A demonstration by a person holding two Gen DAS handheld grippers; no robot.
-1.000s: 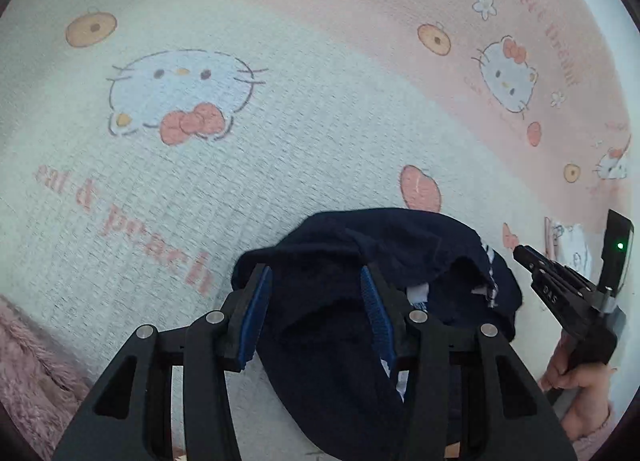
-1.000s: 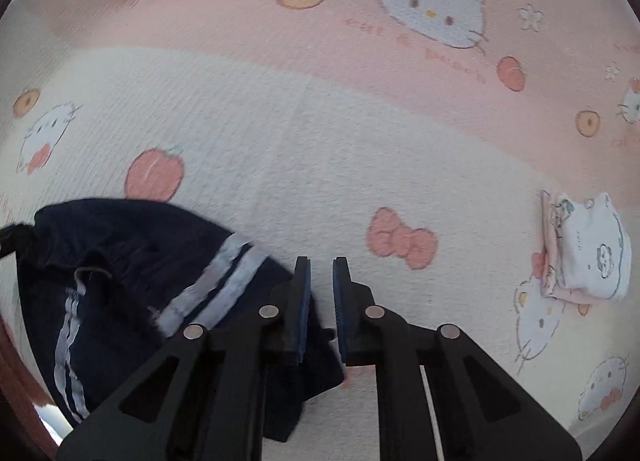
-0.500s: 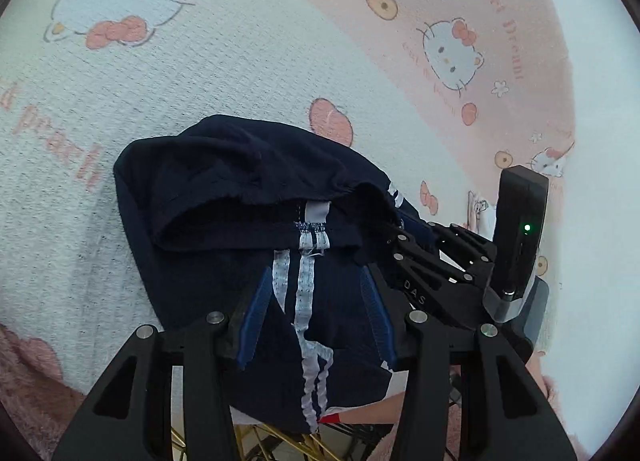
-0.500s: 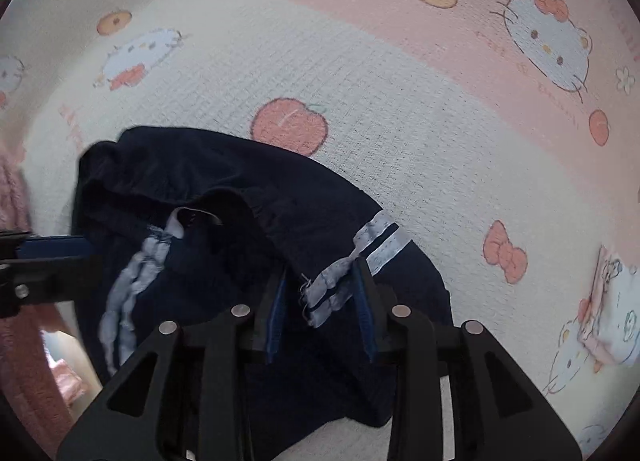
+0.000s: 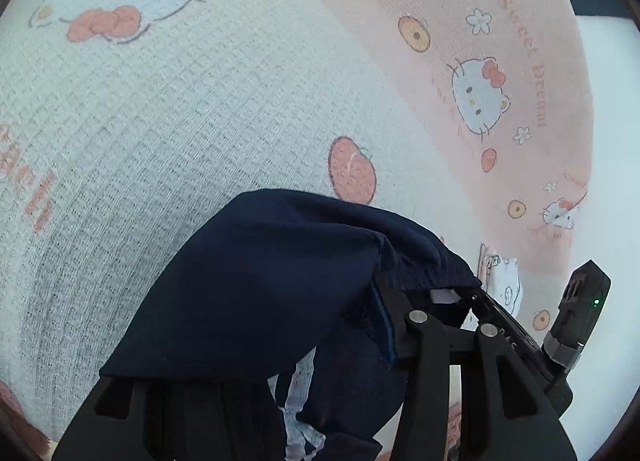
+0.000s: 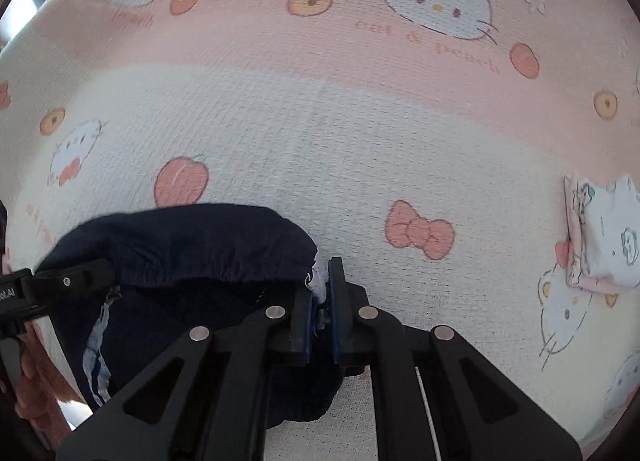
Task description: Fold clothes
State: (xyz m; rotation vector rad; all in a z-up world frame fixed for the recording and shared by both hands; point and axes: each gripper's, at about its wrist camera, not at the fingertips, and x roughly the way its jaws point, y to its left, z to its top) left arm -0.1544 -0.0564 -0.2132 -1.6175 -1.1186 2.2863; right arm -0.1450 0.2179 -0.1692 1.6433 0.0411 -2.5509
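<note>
The right hand-held gripper (image 6: 319,313) has just been closing, and its jaws are now pressed together on the white-striped edge of the navy shorts (image 6: 192,253); a bit of pale trim shows between the pads. Half a second ago those jaws stood spread over the stripe, so this is a fresh pinch.

The left hand-held gripper (image 5: 280,341) has come in lower and nearer to the cloth. A second ago both its fingers were in plain view over the shorts (image 5: 260,281); now a flap of navy fabric drapes over one of them and only the other finger (image 5: 394,325) shows. The cloth runs between the two. Whether the pads press on it I cannot tell.

The shorts lie bunched on the bed cover (image 6: 320,141), near its front, with the waistband arched up between the two tools. A folded white garment (image 6: 604,237) lies well apart at the right.

With one corner secured and the other side about to be caught, I judge the next step is to lift and spread the shorts flat before any fold.
</note>
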